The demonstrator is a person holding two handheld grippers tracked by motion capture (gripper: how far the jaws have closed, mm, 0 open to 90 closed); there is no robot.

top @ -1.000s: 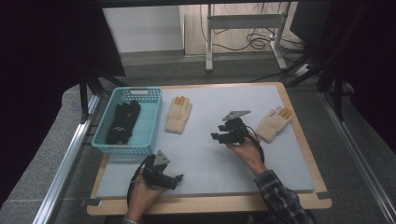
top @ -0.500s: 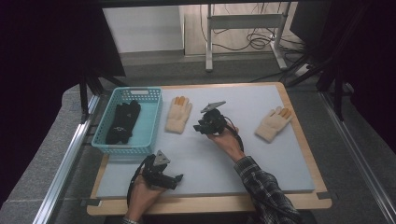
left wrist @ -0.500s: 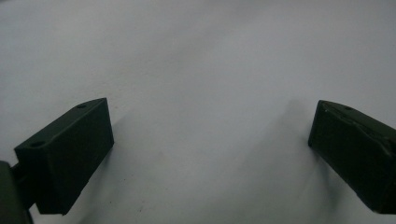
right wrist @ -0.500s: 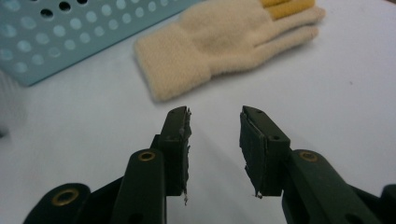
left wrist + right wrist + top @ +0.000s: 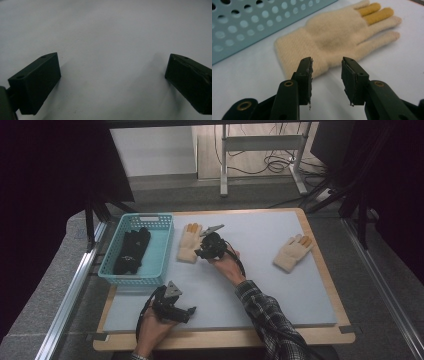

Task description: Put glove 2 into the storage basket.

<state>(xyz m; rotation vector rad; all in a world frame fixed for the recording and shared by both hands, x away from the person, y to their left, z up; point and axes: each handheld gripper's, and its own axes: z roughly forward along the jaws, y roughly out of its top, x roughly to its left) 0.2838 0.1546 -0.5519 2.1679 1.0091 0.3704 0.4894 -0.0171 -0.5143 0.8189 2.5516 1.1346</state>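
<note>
Grey table mat [image 5: 260, 285], teal basket [image 5: 161, 255] on its left edge holding dark gloves [image 5: 131, 250]. We had the right gripper [image 5: 327, 70] at the near cream glove [image 5: 332, 40] beside the basket: jaws part-open, just narrowed, nothing gripped. Left gripper [image 5: 112, 82] gaped wide over bare mat. Second cream glove [image 5: 292, 252] lay well right.

My black right claw [image 5: 327, 75] faces a cream knitted glove with two mustard-yellow fingers [image 5: 332, 40]. Beside it sits a turquoise perforated plastic basket [image 5: 162, 252] holding black gloves [image 5: 131, 250], on my pale grey bench with a wooden edge [image 5: 280, 290]. My sleeve [image 5: 272, 320] is dark plaid.
</note>
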